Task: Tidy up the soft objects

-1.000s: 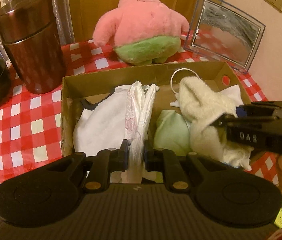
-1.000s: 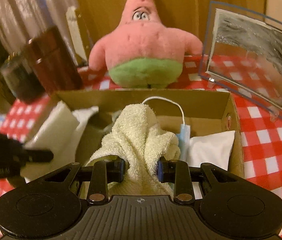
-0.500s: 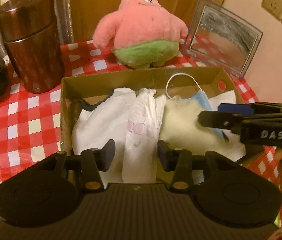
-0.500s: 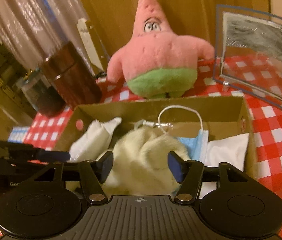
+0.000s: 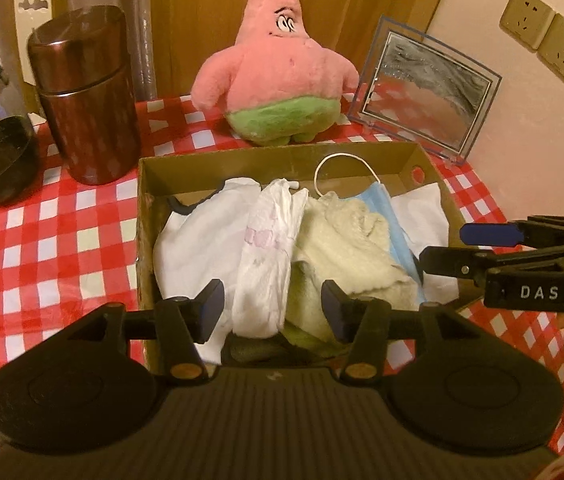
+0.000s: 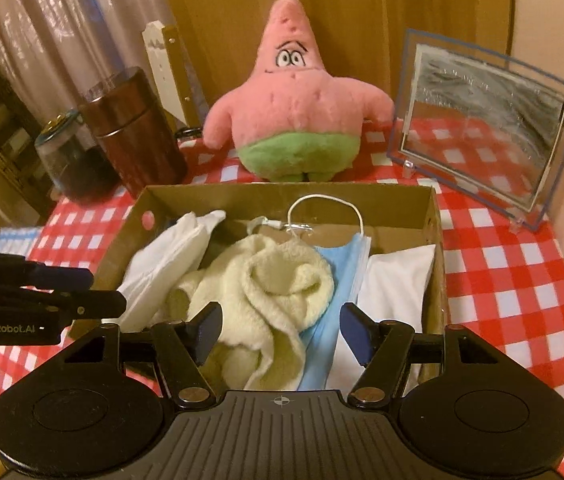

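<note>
A: Left wrist view: left gripper point(image 5: 273, 305) jaws are opening, nothing pinched. The white patterned cloth point(image 5: 266, 256) lies loose between the pads, down in the cardboard box point(image 5: 277, 160). White garment point(image 5: 197, 240) sits at 9 o'clock of it, cream towel point(image 5: 346, 240) at 3 o'clock.

B: And the right gripper point(image 6: 282, 330)?

A: Spread wide, released, gripping nothing. The towel is heaped under it, mid-box, with the blue face mask point(image 6: 342, 264) touching it at 3 o'clock and a white folded cloth point(image 6: 398, 276) against the right wall.

B: So the soft items are all boxed. What is the step?

A: It looks like a clean let-go and retreat. Advice: each gripper lifts straight up out of the box so the pads don't snag fabric. The mask's ear loop point(image 6: 324, 208) stands up at 12 o'clock, so the right one should keep clear of it.

B: Anything left out?

A: The pink plush point(image 6: 294, 112) stands on the checked tablecloth point(image 6: 502, 272) at 12 o'clock, just behind the box. It may be the next item, but there's no telling. It needs a wide grip around the body, away from the picture frame point(image 6: 486, 128).
</note>
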Motion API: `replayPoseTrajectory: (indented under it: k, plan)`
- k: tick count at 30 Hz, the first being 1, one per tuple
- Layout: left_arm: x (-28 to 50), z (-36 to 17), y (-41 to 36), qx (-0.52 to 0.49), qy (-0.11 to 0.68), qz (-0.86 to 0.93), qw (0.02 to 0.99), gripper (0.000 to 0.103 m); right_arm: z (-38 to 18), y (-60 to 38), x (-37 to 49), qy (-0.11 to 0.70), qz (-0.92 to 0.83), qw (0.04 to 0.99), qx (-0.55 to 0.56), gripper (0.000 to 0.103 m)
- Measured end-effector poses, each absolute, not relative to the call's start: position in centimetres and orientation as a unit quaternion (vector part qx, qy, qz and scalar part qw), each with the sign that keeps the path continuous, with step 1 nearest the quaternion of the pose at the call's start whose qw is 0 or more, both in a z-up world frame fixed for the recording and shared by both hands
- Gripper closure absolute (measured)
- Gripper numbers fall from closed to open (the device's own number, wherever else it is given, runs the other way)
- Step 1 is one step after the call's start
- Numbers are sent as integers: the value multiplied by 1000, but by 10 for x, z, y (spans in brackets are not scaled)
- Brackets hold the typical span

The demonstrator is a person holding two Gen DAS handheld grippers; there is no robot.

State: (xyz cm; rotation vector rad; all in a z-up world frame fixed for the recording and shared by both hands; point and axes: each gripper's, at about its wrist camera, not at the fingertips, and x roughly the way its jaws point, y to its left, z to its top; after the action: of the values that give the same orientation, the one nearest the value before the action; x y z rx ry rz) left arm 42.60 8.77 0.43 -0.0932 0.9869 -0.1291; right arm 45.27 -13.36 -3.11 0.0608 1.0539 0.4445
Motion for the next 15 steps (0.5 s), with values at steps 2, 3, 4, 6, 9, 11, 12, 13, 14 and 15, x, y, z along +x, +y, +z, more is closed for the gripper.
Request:
replayPoseTrajectory:
  k: [2,3,4,6,9,11,12,13,14,15]
  plan:
    - [418,10,88,-50,468,-57,880,47,-24,-132,446,500,209,840,22,38]
    - [413,13,88,-50,466,-54,882,45,-21,-131,443,501,208,840,17,38]
    - [409,17,88,-48,464,-52,883,42,-18,-131,439,502,207,840,13,38]
    - [400,24,87,-47,459,-45,886,34,-11,-130,432,503,207,839,6,37]
    - [387,34,87,-46,452,-31,890,20,0,-132,421,501,205,841,2,31]
    - [379,41,87,-46,450,-23,892,14,8,-133,413,499,204,842,-3,28]
    - [374,45,87,-48,448,-20,892,14,13,-134,410,498,206,843,-4,27]
    - [371,48,87,-50,447,-18,893,12,17,-134,406,497,206,843,-6,26]
    - [366,51,88,-50,446,-17,894,10,21,-135,403,496,206,844,-8,25]
    - [361,55,87,-49,444,-16,895,9,25,-136,399,494,207,844,-10,23]
